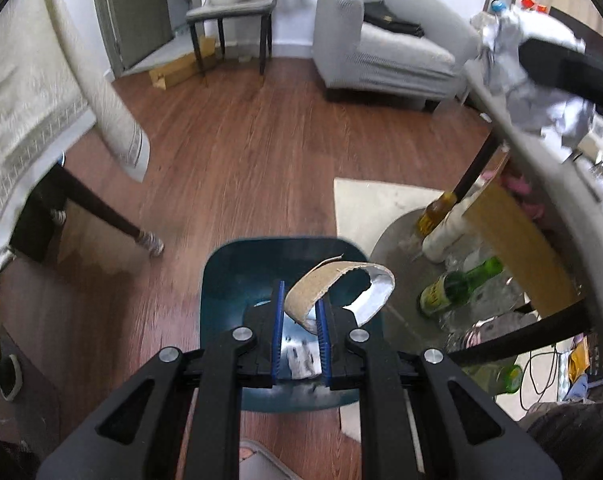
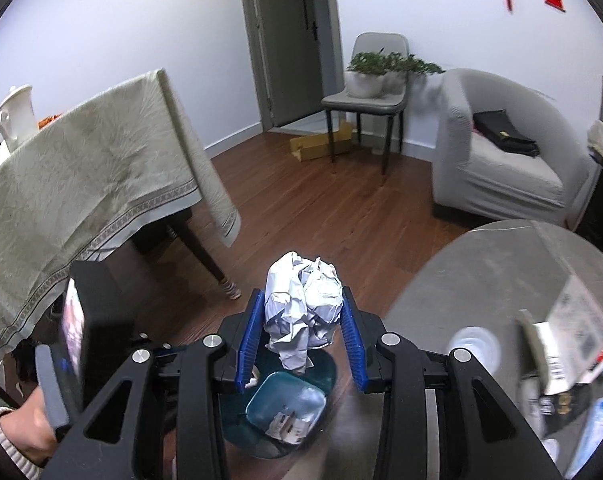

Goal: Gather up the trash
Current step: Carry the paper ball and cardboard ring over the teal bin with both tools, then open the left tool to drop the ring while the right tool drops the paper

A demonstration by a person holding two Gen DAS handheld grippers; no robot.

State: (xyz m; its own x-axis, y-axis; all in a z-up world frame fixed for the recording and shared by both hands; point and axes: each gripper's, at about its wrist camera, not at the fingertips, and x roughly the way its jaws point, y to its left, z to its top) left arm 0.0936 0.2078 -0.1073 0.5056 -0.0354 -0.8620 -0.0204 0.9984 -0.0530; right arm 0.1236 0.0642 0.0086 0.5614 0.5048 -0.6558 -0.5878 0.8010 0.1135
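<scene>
My left gripper point(image 1: 300, 306) is shut on a curled strip of brown card with a silver inner face point(image 1: 325, 276). It hangs right over the open teal bin point(image 1: 229, 276), where a few scraps point(image 1: 301, 356) lie on the bottom. My right gripper point(image 2: 301, 310) is shut on a crumpled ball of white paper point(image 2: 297, 280), held above the same bin point(image 2: 327, 366). The left wrist view shows that paper ball point(image 1: 513, 40) up at the top right. A person's hand point(image 2: 25, 428) grips the left tool at the lower left.
A round grey table point(image 2: 481, 280) with a box and wrappers stands close on the right. Glass bottles point(image 1: 457, 284) lie on the floor under it. A cloth-covered table point(image 2: 81, 168) is on the left. A grey armchair point(image 2: 501, 168) and a chair with plants point(image 2: 365, 100) stand farther back.
</scene>
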